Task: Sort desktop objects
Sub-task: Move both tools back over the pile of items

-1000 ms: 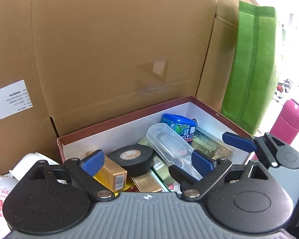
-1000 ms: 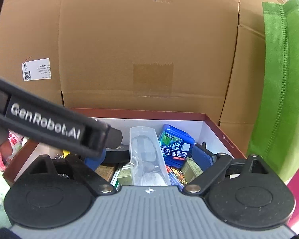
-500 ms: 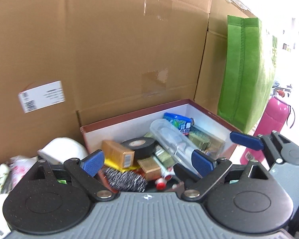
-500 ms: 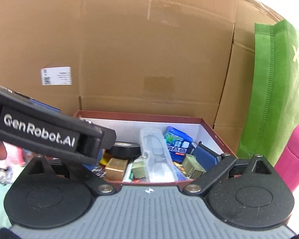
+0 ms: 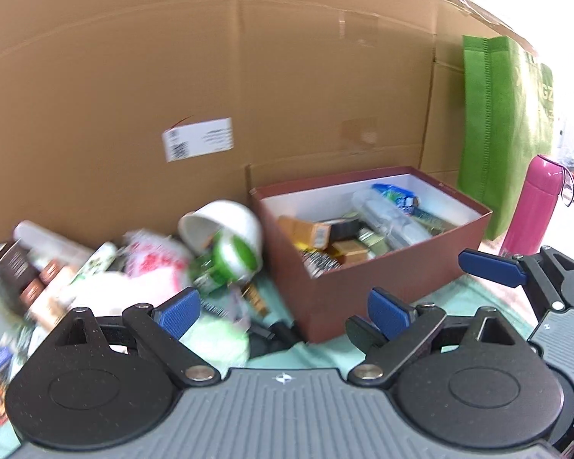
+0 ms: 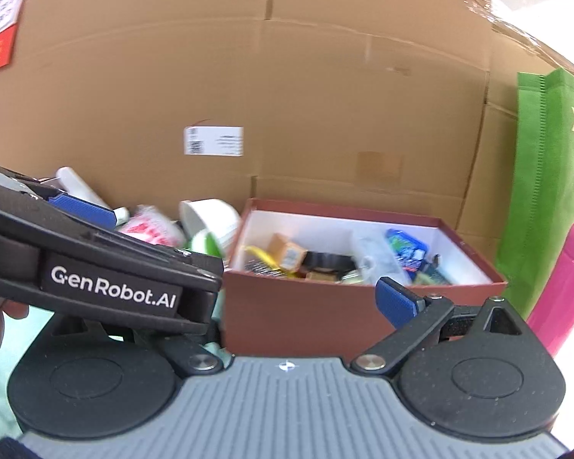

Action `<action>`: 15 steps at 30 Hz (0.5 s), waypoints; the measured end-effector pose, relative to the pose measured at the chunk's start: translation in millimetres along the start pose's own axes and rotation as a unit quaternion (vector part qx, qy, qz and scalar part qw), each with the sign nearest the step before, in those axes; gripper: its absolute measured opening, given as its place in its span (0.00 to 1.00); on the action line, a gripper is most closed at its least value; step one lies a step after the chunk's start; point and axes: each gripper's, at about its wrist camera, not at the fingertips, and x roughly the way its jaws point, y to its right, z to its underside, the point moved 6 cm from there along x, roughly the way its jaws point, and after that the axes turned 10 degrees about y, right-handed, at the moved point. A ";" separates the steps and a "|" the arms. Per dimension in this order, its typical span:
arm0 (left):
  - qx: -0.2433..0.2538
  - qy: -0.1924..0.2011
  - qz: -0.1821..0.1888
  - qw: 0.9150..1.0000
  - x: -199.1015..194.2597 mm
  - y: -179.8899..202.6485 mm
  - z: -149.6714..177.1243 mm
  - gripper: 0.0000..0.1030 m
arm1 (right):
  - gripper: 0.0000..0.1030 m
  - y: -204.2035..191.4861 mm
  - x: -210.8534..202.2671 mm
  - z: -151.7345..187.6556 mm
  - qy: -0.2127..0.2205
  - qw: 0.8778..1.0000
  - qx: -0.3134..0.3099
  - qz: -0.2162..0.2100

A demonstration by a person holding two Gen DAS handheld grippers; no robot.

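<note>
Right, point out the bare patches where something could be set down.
Bare green mat lies in front of the brown box, toward the pink bottle. The box is packed. The pile left of it around the white bowl is crowded.
</note>
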 end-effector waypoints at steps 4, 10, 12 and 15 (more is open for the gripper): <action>-0.017 0.000 -0.020 1.000 -18.7 -25.7 18.7 0.94 | 0.95 -29.8 -5.3 6.9 0.001 0.999 -0.005 -0.035; -0.066 -0.018 -0.039 0.997 -31.0 -71.4 50.4 0.94 | 0.95 -75.3 1.3 20.4 -0.007 0.995 -0.007 -0.098; -0.081 -0.026 -0.044 0.995 -30.5 -85.7 59.4 0.94 | 0.95 -90.5 5.3 25.0 -0.013 0.993 -0.013 -0.114; -0.098 -0.033 -0.059 0.993 -27.9 -106.1 70.4 0.94 | 0.95 -109.9 12.2 31.4 -0.026 0.991 -0.019 -0.130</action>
